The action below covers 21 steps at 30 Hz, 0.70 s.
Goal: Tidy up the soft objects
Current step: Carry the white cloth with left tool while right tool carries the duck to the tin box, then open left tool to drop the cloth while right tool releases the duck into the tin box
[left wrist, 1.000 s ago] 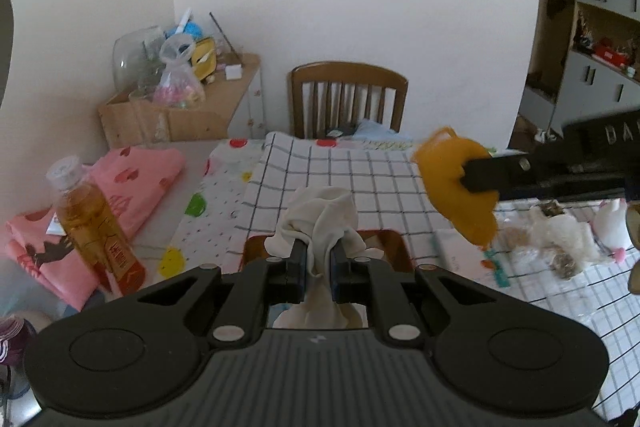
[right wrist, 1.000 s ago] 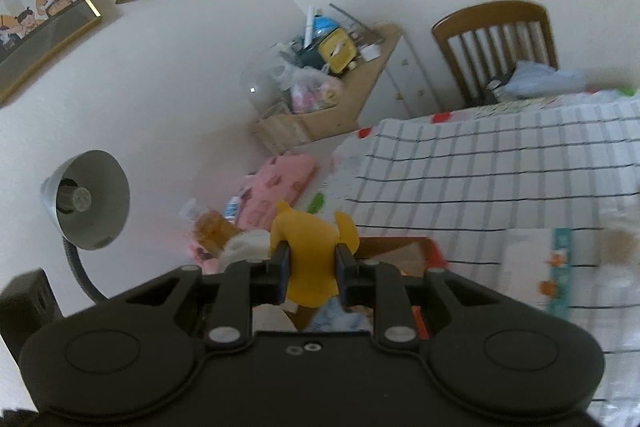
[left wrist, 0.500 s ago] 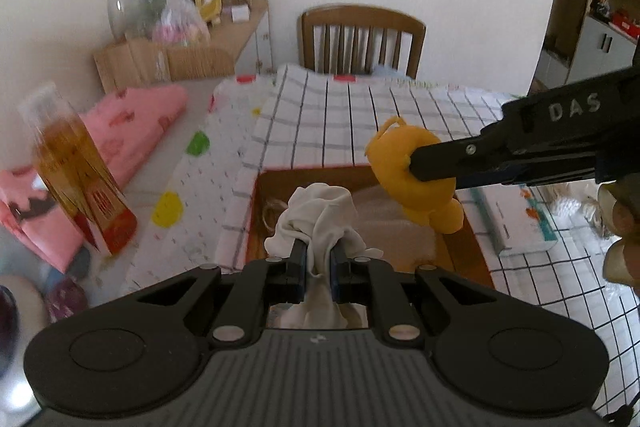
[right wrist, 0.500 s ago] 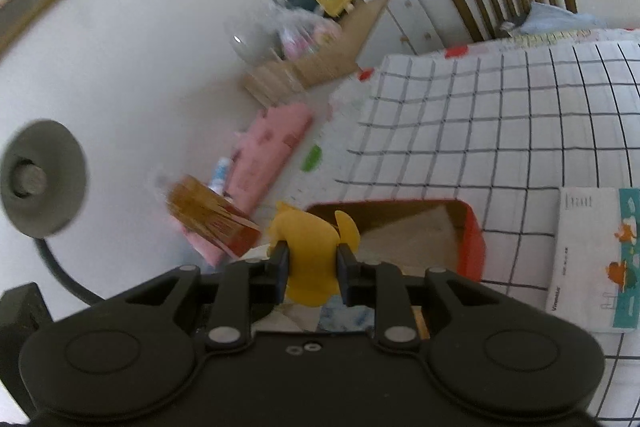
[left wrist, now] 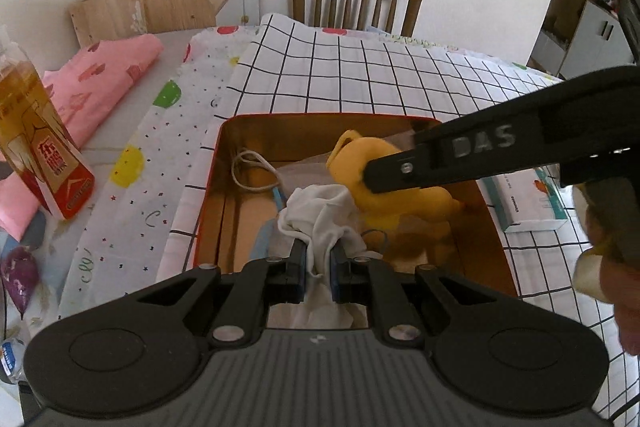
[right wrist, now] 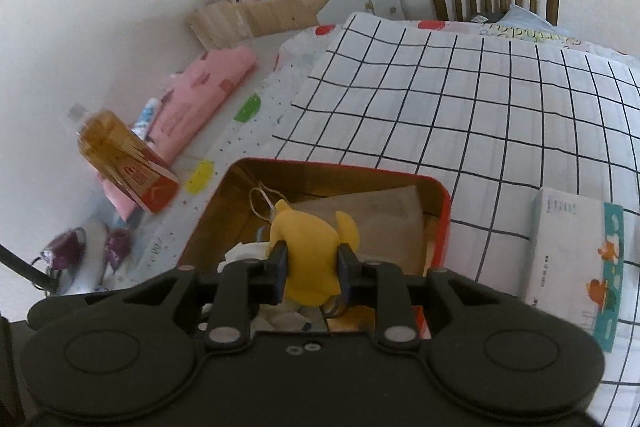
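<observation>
Yellow plush toy [right wrist: 310, 251] sits clamped between the two pads of the right gripper [right wrist: 311, 269], its ears projecting beyond the fingertips toward 12 o'clock; the jaws stand part-way apart, closed only as far as the toy's body allows. In the left wrist view that gripper enters from 3 o'clock and carries the toy above the far right part of the red tin box [left wrist: 208, 187]. White cloth [left wrist: 320, 215] is bunched between the nearly closed pads of the left gripper [left wrist: 318, 267], its loose folds spilling over the fingertips and hanging above the box's middle. Both items appear light, soft and compressible: the toy bulges around the pads, and a hold across its thickest part looks more secure than one on an ear or limb; the cloth has no stiffness, so a pinch on a gathered wad, as shown, probably keeps trailing ends from catching the rim. Neither looks fragile or slippery. Both grippers point steeply downward into the box, side by side and close together, the toy almost touching the cloth. A looped cord [left wrist: 254, 173] and brown paper [right wrist: 380, 219] already lie on the box floor. An amber drink bottle [left wrist: 36, 147] stands at 9 o'clock of the box, well apart.
</observation>
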Each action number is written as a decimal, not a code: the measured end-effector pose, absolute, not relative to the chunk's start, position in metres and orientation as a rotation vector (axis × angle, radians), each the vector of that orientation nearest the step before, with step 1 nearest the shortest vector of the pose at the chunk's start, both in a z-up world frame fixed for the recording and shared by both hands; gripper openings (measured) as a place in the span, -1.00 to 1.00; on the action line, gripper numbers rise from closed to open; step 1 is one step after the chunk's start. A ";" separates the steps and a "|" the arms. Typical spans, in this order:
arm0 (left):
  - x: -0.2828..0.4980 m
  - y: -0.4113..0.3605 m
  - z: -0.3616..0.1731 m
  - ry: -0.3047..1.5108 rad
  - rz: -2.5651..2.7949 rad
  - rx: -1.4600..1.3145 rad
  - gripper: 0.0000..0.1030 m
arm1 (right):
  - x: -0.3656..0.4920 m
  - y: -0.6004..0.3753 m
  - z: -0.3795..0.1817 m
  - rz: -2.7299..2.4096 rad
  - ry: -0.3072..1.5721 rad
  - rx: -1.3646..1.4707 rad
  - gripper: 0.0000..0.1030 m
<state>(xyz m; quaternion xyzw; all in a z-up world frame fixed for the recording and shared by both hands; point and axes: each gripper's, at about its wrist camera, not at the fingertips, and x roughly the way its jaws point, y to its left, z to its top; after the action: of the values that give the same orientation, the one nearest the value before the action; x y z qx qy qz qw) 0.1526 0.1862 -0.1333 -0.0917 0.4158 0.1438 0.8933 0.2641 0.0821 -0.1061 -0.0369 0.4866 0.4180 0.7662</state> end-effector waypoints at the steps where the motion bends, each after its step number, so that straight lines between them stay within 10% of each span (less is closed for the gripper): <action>1: 0.153 0.186 -0.135 0.866 0.297 -0.193 -0.78 | 0.263 0.086 -0.107 0.901 1.060 -0.091 -0.52; 21: 0.156 0.191 -0.141 0.886 0.284 -0.221 -0.78 | 0.265 0.116 -0.120 0.900 1.101 -0.182 -0.22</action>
<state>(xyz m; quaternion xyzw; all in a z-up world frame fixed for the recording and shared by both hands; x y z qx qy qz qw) 0.1556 0.1908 -0.1409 -0.1063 0.4263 0.1364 0.8879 0.2651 0.1162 -0.1197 -0.0835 0.5044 0.4123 0.7541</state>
